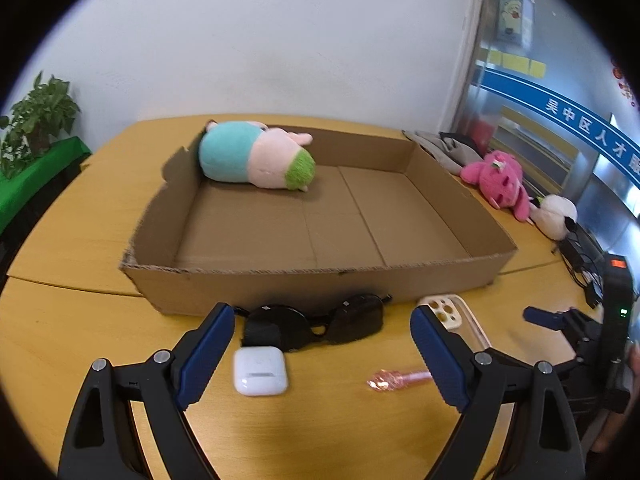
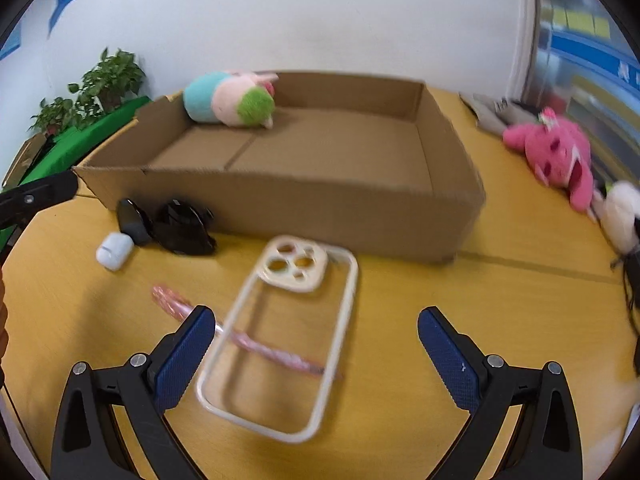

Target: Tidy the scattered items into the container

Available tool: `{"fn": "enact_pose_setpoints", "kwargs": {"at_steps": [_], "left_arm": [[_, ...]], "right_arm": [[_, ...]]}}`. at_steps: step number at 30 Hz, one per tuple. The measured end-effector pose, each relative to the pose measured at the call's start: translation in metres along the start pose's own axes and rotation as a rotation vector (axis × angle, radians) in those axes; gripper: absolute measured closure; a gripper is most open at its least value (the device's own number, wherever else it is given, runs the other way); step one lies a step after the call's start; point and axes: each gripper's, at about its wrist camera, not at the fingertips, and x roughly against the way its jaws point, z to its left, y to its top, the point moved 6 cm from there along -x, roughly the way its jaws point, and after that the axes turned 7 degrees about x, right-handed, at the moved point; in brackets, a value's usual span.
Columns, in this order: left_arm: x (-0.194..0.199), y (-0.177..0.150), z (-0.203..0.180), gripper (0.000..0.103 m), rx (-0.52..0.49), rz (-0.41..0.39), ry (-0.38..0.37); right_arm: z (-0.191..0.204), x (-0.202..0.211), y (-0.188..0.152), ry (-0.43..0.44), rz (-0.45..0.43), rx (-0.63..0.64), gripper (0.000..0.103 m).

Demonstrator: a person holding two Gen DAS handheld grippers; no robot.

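A shallow cardboard box stands on the yellow table with a blue, pink and green plush in its far left corner. In front of the box lie black sunglasses, a white earbud case, a pink wrapped stick and a clear phone case. My left gripper is open above the earbud case and sunglasses. My right gripper is open low over the phone case, which lies between its fingers untouched.
A pink plush and a white plush lie right of the box, with grey cloth behind them. Black cables sit at the table's right edge. A potted plant stands far left.
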Motion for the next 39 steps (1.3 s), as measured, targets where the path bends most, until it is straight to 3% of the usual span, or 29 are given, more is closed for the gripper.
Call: {"fn": "enact_pose_setpoints", "kwargs": {"at_steps": [7, 14, 19, 24, 26, 28, 31, 39], "left_arm": [[-0.026, -0.018, -0.033, 0.013, -0.017, 0.094, -0.102], [-0.076, -0.032, -0.068, 0.013, 0.027, 0.28, -0.238], [-0.108, -0.04, -0.087, 0.014, 0.069, 0.393, -0.319], [-0.12, -0.052, -0.099, 0.015, 0.078, 0.444, -0.369], [-0.121, -0.054, -0.103, 0.023, 0.084, 0.462, -0.402], [-0.123, -0.057, -0.108, 0.046, 0.094, 0.492, -0.432], [-0.124, -0.06, -0.108, 0.066, 0.082, 0.502, -0.409], [-0.097, -0.049, -0.116, 0.072, 0.061, 0.447, -0.432]], "right_arm": [[-0.01, -0.014, -0.021, 0.014, 0.064, -0.025, 0.001], [0.026, -0.009, -0.025, 0.119, 0.06, 0.023, 0.001], [0.04, -0.021, -0.034, 0.121, 0.1, 0.036, 0.002], [0.032, -0.016, -0.037, 0.109, 0.082, 0.036, 0.016], [0.03, -0.014, -0.038, 0.124, 0.075, 0.022, 0.016], [0.03, -0.012, -0.039, 0.135, 0.065, 0.011, 0.017], [0.029, -0.009, -0.041, 0.151, 0.049, -0.019, 0.017], [0.03, 0.009, -0.041, 0.151, 0.006, -0.018, 0.017]]}}
